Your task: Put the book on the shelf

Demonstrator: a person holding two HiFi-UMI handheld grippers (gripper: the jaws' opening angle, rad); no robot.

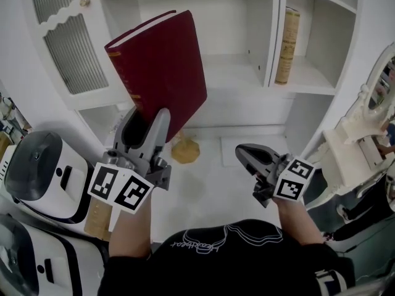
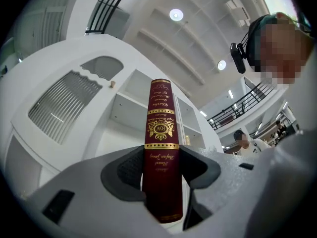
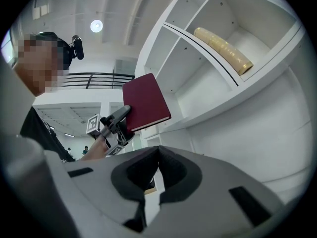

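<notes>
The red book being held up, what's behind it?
Behind the red book, clamped in the left gripper, is the white shelf unit's middle compartment. Its board looks bare where visible; the stretch the book covers cannot be seen.

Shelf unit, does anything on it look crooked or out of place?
The tan book on the right shelf leans slightly instead of standing straight. The red book is tilted too, but the left gripper is holding it.

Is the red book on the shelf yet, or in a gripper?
In a gripper, not shelved: the left gripper clamps the red book, holding it tilted in front of the white shelf.
</notes>
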